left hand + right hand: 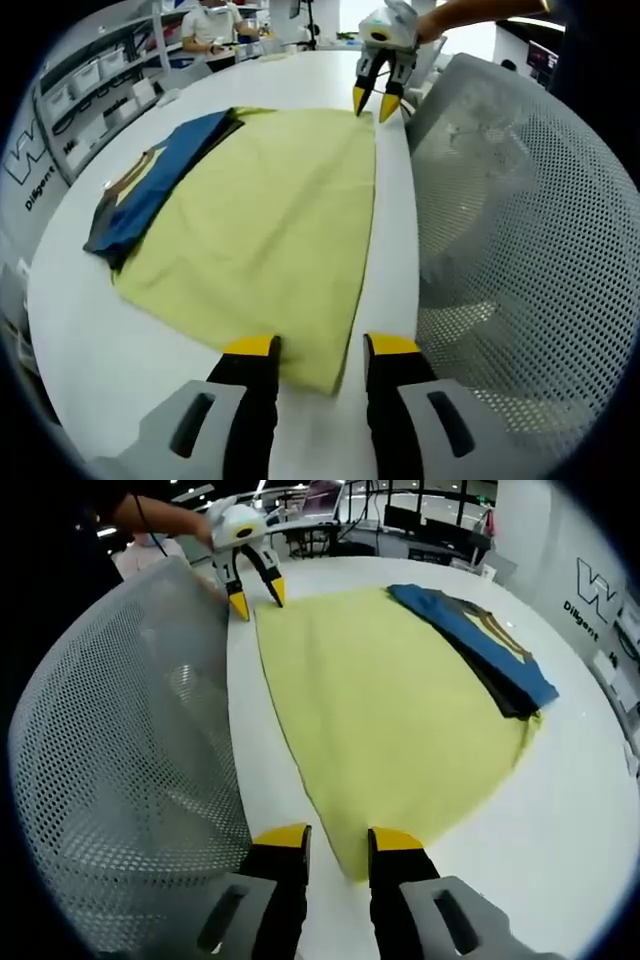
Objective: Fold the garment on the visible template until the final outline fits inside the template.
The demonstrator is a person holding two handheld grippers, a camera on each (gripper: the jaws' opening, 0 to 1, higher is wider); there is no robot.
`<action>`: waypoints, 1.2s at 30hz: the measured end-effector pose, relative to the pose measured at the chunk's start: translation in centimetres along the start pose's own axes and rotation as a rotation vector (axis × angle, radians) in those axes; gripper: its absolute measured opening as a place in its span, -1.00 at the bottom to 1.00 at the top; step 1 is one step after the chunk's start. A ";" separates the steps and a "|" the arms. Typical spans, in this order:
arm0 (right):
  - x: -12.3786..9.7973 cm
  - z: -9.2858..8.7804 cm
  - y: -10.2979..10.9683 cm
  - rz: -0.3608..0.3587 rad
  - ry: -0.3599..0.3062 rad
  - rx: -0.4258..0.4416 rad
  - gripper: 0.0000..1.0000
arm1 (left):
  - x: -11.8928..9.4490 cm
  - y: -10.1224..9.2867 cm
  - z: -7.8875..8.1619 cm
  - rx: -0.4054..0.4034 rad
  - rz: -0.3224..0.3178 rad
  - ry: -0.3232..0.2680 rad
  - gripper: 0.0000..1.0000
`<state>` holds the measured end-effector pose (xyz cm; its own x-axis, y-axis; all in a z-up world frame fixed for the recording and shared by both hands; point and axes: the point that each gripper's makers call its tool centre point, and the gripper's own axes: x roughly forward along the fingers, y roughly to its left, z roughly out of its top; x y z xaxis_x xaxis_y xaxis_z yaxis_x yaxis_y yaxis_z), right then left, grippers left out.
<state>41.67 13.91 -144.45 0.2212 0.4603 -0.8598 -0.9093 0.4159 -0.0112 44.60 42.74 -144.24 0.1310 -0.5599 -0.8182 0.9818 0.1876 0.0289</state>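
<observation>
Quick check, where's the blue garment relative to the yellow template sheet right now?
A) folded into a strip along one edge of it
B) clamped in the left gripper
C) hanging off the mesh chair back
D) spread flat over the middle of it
A: the blue garment lies folded as a narrow strip along one side edge of the yellow template sheet, far from the mesh chair back, with both grippers open at the opposite corners.

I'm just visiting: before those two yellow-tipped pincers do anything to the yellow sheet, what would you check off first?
1. Left gripper open over the near corner of the yellow rectangular sheet: ok.
2. Right gripper open at the sheet's other near-edge corner: ok.
3. Cloth between either pair of jaws: not ok, nothing gripped.
4. Folded blue garment in sight, along the sheet's far edge: ok.
5. Sheet lying flat on the white table: ok.
6. Grey mesh chair back close beside the table edge: cannot tell whether it obstructs.
</observation>
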 end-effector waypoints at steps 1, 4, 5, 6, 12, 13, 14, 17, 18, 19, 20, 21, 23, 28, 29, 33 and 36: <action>0.0 -0.1 0.1 0.002 0.004 0.000 -0.68 | 0.0 0.0 0.0 0.003 -0.001 -0.001 -0.39; 0.2 -0.3 0.2 -0.013 0.015 -0.041 -0.72 | 0.0 0.0 -0.2 -0.012 0.000 0.004 -0.41; 0.2 -0.3 0.1 -0.019 0.010 -0.042 -0.74 | 0.0 0.0 -0.2 -0.014 0.000 0.005 -0.41; 0.2 -0.3 -0.1 -0.029 0.010 -0.035 -0.76 | 0.0 0.0 -0.2 -0.015 0.000 0.006 -0.42; 0.1 -0.3 -0.4 -0.067 0.011 -0.050 -0.89 | -0.1 0.0 -0.3 -0.021 0.005 0.003 -0.52; 0.1 -0.3 -0.4 -0.068 0.011 -0.051 -0.89 | -0.1 -0.1 -0.3 -0.022 0.007 0.002 -0.54; 0.1 -0.4 -0.4 -0.069 0.012 -0.057 -0.91 | -0.1 -0.1 -0.3 -0.022 0.009 0.001 -0.59; 0.1 -0.4 -0.6 -0.090 0.015 -0.077 -1.00 | -0.2 -0.2 -0.4 -0.014 0.013 0.000 -0.71; 0.1 -0.4 -0.7 -0.094 0.012 -0.065 -1.00 | -0.2 -0.1 -0.4 -0.015 0.015 -0.002 -0.72; 0.1 -0.4 -0.8 -0.097 0.009 -0.047 -1.00 | -0.2 -0.1 -0.4 -0.017 0.017 -0.004 -0.73; 0.1 -0.4 -0.9 -0.100 0.007 -0.041 -1.00 | -0.3 -0.1 -0.4 -0.022 0.020 -0.005 -0.75; 0.1 -0.4 -0.8 -0.099 0.007 -0.034 -1.00 | -0.2 0.1 -0.5 -0.022 0.028 -0.006 -0.79; 0.1 -0.3 -0.8 -0.096 0.005 -0.024 -1.00 | -0.3 0.2 -0.6 -0.013 0.041 -0.002 -0.88; 0.1 -0.2 -0.7 -0.090 0.009 0.042 -1.00 | -0.3 0.5 -0.6 -0.025 0.057 -0.004 -0.95; 0.1 -0.2 -0.8 -0.089 0.008 0.068 -1.00 | -0.3 0.5 -0.6 -0.035 0.059 -0.003 -0.96; 0.1 -0.2 -1.1 -0.080 0.002 0.120 -1.00 | -0.3 0.7 -0.5 -0.099 0.059 -0.013 -0.98; 0.1 0.0 -0.9 -0.072 0.014 0.129 -1.00 | -0.4 0.8 -0.6 -0.173 0.049 -0.005 -0.99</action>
<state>42.56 13.59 -144.50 0.2784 0.4155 -0.8659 -0.8383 0.5451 -0.0080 45.28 43.67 -144.23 0.1793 -0.5502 -0.8155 0.9361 0.3505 -0.0306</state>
